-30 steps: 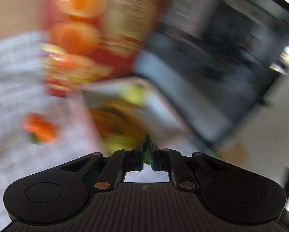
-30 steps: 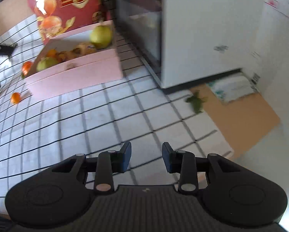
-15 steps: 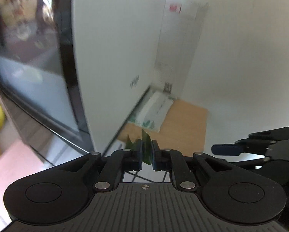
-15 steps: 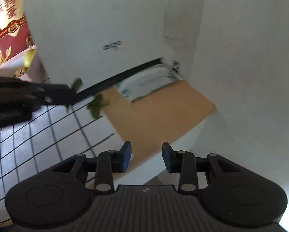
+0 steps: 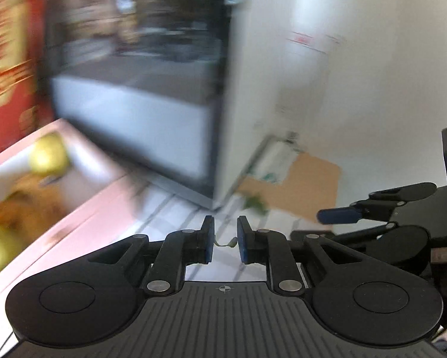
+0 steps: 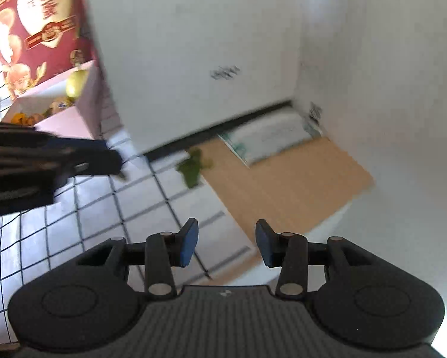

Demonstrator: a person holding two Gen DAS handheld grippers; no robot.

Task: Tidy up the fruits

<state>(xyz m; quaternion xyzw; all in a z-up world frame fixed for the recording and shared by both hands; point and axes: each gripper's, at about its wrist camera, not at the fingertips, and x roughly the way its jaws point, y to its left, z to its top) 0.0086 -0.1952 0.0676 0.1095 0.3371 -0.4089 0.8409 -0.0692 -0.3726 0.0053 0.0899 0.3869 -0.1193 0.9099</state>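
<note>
The fruits sit in a pink open box (image 6: 74, 119) at the far left, beside a red printed carton (image 6: 35, 29): a yellow-green pear (image 6: 76, 83) stands at the box's back corner, with orange fruit (image 6: 21, 117) lower in it. In the left wrist view the same box (image 5: 83, 211) is blurred, the pear (image 5: 48, 155) near its far wall. The left gripper (image 5: 225, 240) points over the checked cloth (image 6: 98, 217) toward the corner of a white appliance (image 6: 193, 44), its fingers a small way apart with only a thin pale-green scrap (image 5: 226, 243) seen between them; whether that scrap touches either pad cannot be told. The right gripper (image 6: 227, 246) hangs to its right, jaws wide apart and holding nothing, aimed at the bare wooden desk (image 6: 283, 179) where the cloth ends. A loose green leaf cluster (image 6: 193, 167) lies at the cloth's edge, just beside the appliance's foot. A white packet (image 6: 271, 140) lies against the appliance base, near the wall. From the right wrist view the left gripper (image 6: 116, 164) reaches in from the left, its tip near the leaves.
</note>
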